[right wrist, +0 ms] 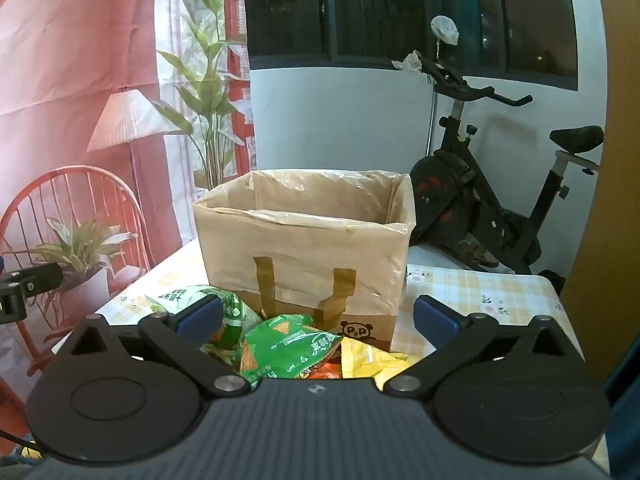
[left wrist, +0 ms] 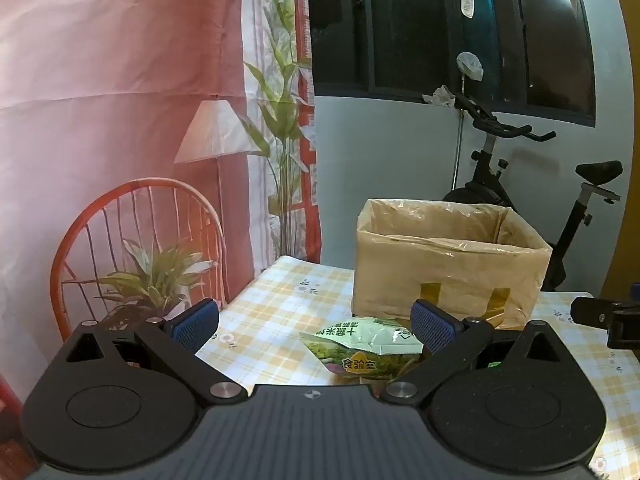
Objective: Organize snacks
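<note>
A brown paper bag (left wrist: 448, 268) lined with clear plastic stands open on the checked tablecloth (left wrist: 280, 304); it also shows in the right wrist view (right wrist: 308, 248). A pale green snack packet (left wrist: 360, 344) lies in front of it, between my left gripper's (left wrist: 316, 328) open blue pads. My right gripper (right wrist: 318, 318) is open above a pile of snacks: a green chip packet (right wrist: 292, 346), a yellow packet (right wrist: 368, 360) and the pale green packet (right wrist: 188, 294) at the left. Neither gripper holds anything.
An exercise bike (right wrist: 488, 184) stands behind the table at the right. A printed backdrop with a red chair (left wrist: 132, 240) and plants hangs at the left. The right gripper's body (left wrist: 604, 320) shows at the right edge of the left view.
</note>
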`<state>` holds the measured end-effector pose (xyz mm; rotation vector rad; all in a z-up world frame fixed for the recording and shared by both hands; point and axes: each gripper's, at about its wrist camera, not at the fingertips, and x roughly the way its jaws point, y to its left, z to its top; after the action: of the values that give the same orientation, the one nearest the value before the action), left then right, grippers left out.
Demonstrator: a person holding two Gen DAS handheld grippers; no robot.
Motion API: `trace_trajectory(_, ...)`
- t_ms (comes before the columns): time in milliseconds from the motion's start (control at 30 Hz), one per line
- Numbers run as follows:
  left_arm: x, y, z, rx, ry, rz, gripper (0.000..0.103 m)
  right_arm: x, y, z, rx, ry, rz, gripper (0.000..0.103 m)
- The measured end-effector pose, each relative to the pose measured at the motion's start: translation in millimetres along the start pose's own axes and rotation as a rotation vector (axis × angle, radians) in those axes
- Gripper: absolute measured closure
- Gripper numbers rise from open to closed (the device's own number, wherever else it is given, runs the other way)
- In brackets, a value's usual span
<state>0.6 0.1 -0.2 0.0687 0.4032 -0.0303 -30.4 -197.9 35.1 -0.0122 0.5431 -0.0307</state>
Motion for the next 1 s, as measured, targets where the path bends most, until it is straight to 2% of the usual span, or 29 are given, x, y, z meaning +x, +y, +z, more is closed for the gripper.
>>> trace_trajectory(33,0.2,0.4,0.1,0.0,0.001,-0.008,0.0,0.3,-1.7,-0.5,0.036,0.004,0.024,0.0)
trace_trajectory(200,-3.7,5.9,2.4,-0.001,-0.025,0.0,0.0,-0.6,0.4,-1.1,0.006,0.003,0.032,0.0)
trace_trajectory(467,-3.9,1.6,-0.8,0.004,-0.027,0.012,0.0,0.3,-7.3,6.1,0.018,0.01,0.02,0.0)
trace_trajectory(500,-3.7,1.3,-0.8,0.005,-0.026,0.012,0.0,0.0,-4.1,-1.9,0.02,0.007,0.016,0.0)
trace_trajectory(1000,-4.1,0.8,-1.6,0.005,-0.028,0.012,0.0,2.7,-6.1,-3.9,0.03,0.01,0.009,0.0)
